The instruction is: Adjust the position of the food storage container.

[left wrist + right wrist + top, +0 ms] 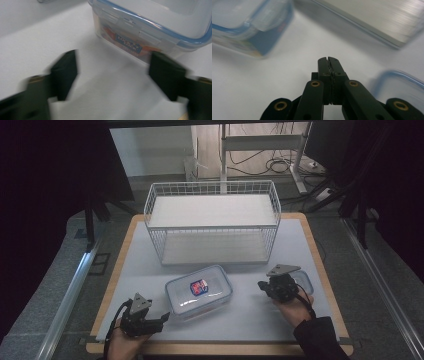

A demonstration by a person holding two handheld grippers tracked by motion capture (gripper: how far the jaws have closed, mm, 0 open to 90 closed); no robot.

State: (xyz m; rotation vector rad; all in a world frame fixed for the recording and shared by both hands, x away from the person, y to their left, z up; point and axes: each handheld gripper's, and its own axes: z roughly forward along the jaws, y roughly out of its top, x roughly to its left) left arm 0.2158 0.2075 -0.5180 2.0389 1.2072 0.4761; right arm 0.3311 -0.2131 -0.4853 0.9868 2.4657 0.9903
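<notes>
Lidded food box (199,292) just right of left gripper (161,321), jaws apart around nothing; right gripper (263,285) pinched empty, near too.

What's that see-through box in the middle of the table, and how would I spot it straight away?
Start at the big white wire basket at the back of the table. Just in front of it, nearer the person, lies a clear plastic food box with a blue-edged lid clipped on. Unlike the other clear box to the right, partly hidden by a gripper, it carries a red and blue label.
</notes>
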